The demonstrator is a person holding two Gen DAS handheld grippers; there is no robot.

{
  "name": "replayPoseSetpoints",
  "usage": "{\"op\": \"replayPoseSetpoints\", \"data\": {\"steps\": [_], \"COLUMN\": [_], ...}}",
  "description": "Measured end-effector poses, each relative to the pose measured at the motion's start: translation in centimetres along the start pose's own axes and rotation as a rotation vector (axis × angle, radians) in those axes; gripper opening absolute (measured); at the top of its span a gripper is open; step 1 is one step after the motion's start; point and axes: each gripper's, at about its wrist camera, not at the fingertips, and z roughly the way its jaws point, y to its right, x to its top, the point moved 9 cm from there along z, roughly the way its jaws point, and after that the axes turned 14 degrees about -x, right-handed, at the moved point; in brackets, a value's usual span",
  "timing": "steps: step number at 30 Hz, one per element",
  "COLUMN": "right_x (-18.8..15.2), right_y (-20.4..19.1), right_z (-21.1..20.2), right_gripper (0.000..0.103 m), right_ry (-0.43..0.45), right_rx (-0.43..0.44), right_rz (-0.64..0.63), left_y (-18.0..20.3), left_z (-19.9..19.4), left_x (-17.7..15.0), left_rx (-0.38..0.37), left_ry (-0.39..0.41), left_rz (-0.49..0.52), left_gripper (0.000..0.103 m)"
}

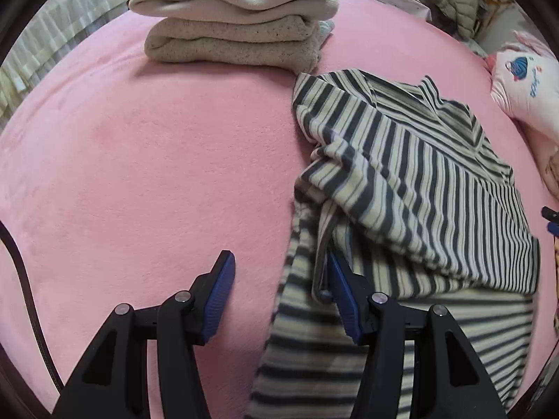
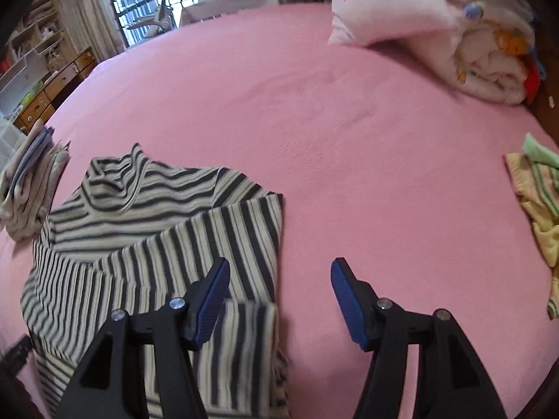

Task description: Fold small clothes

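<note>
Both parted, empty: left gripper (image 1: 279,272) facing folded beige stack (image 1: 234,17), right gripper (image 2: 279,279) beside striped top (image 2: 157,230).

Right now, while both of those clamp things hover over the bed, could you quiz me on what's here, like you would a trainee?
1. True or false: the left gripper is clamped shut on the striped top.
2. What lies folded beyond the striped top in the left wrist view: A) a stack of beige knitwear, B) a pair of jeans, C) a red towel?
3. What colour is the bedcover under everything?

Key
1. False: both it and the right gripper stand open, with nothing pinched.
2. A, the beige stack.
3. Pink.
</note>
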Motion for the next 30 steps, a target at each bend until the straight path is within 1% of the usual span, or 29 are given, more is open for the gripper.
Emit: {"op": "replayPoseSetpoints", "data": {"steps": [2,4,6,9,10,11,12,13,14,15,17,20,23,24,25,27,28,30], "right_x": [0.4,0.7,0.7,0.4,0.4,0.3,0.3,0.4,0.5,0.8,1.0,0.6,0.6,0.7,0.7,0.9,0.8,0.8], "right_y": [-0.5,-1.0,-1.3,-2.0,-2.2,-2.5,-2.9,-3.1,-3.3,-3.3,-3.4,-3.4,-3.5,-3.3,-3.2,-2.8,-4.0,-3.9], "right_z": [1.7,3.8,5.2,7.0,7.1,7.1,7.0,6.8,6.4,5.8,5.2,5.5,5.5,5.4,5.3,5.6,5.3,5.4], "right_gripper": [0.06,0.06,0.06,0.06,0.053,0.032,0.013,0.005,0.004,0.004,0.004,0.004,0.004,0.004,0.004,0.004,0.004,0.004], "right_ry": [-0.038,-0.079,-0.097,-0.115,-0.105,-0.095,-0.081,-0.06,-0.022,0.033,0.082,0.077,0.088,0.093,0.097,0.107,0.108,0.112], "right_rx": [0.01,0.0,-0.027,-0.007,-0.003,0.013,0.024,-0.005,-0.052,-0.126,-0.187,-0.205,-0.222,-0.231,-0.238,-0.267,-0.277,-0.299], "right_rz": [0.014,0.015,0.003,-0.005,-0.006,-0.013,-0.027,-0.049,-0.079,-0.115,-0.14,-0.147,-0.155,-0.151,-0.145,-0.135,-0.14,-0.159], "left_y": [0.1,0.4,0.6,0.9,1.1,1.2,1.3,1.4,1.4,1.3,1.5,2.1,2.7,2.9,2.9,2.7,2.4,1.3], "left_z": [0.1,0.0,-0.7,-1.7,-1.8,-1.8,-1.7,-1.5,-1.4,-1.1,-0.9,-1.7,-2.8,-3.0,-3.0,-2.6,-2.2,-1.4], "left_x": [0.2,0.3,0.4,0.6,0.6,0.5,0.5,0.5,0.6,0.6,0.5,0.6,0.7,0.7,0.7,0.9,1.0,1.4], "left_rx": [-0.002,-0.035,-0.054,-0.061,-0.072,-0.077,-0.073,-0.063,-0.055,-0.05,-0.077,-0.119,-0.115,-0.108,-0.091,-0.035,-0.009,0.058], "left_ry": [0.005,0.009,0.023,0.045,0.044,0.038,0.036,0.036,0.035,0.03,0.021,0.038,0.065,0.071,0.081,0.089,0.091,0.1], "left_rz": [-0.009,-0.017,-0.017,0.0,0.007,0.016,0.026,0.037,0.038,0.036,0.012,0.008,0.043,0.055,0.072,0.094,0.098,0.092], "left_gripper": [0.054,0.054,0.054,0.054,0.054,0.054,0.054,0.054,0.054,0.054,0.054,0.054,0.055,0.059,0.063,0.064,0.063,0.062]}}
